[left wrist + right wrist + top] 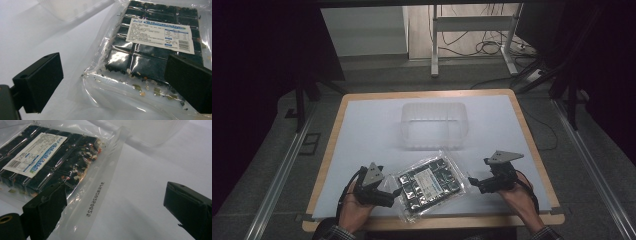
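The clear packet (430,184) of dark tablets is lying flat at the near edge of the desk (362,130), between both hands; the left gripper (388,196) is sitting at its left corner, jaws spread wide, gripping nothing; the right gripper (471,180) is hovering at the sealed right edge, jaws likewise apart; best bet, I reckon: pinching only the empty film borders, lifting evenly, heading for the translucent tub (434,125) just behind.

The high view is dim overall, its corners falling to near black, while the white surface (377,130) catches soft light from above and casts only faint shadows. In both gripper views, glare streaks the clear packet (140,50), the near black tongs are softly blurred, and the far background is washed out.
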Available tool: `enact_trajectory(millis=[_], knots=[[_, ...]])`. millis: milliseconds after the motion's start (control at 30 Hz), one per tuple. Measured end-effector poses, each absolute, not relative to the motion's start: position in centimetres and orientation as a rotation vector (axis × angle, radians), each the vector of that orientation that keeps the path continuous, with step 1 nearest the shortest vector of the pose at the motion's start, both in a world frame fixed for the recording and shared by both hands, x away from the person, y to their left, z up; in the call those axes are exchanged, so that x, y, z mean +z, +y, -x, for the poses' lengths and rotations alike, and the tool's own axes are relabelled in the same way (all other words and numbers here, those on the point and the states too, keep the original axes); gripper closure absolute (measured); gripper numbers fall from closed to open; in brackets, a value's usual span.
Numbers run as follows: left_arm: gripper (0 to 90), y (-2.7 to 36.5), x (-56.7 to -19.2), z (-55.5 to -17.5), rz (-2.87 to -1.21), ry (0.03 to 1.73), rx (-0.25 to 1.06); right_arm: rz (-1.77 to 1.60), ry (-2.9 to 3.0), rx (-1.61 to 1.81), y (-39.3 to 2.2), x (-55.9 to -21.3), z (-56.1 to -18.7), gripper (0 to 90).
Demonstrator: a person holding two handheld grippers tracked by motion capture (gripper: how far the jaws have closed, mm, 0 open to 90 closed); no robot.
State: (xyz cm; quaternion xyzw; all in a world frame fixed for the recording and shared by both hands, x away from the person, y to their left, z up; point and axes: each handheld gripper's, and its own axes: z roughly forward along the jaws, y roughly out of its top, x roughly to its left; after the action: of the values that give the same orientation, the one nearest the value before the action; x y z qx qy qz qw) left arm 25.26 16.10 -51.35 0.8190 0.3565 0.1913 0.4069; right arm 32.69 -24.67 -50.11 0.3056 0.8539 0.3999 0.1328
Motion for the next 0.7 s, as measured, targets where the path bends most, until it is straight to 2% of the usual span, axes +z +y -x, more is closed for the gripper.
enact_trajectory(millis=[567,633,700], knots=[[0.1,16.7,-52.0,-25.4,-2.051,0.912,0.476,-0.883,2.504,1.223,-22.9,-50.3,-33.1,5.6],[0.1,16.6,-52.1,-25.4,-2.062,0.908,0.475,-0.88,2.542,1.195,-22.4,-50.6,-33.3,8.9],[0.1,16.5,-52.1,-25.4,-2.075,0.901,0.478,-0.897,2.576,1.163,-21.8,-50.9,-33.6,16.0]])
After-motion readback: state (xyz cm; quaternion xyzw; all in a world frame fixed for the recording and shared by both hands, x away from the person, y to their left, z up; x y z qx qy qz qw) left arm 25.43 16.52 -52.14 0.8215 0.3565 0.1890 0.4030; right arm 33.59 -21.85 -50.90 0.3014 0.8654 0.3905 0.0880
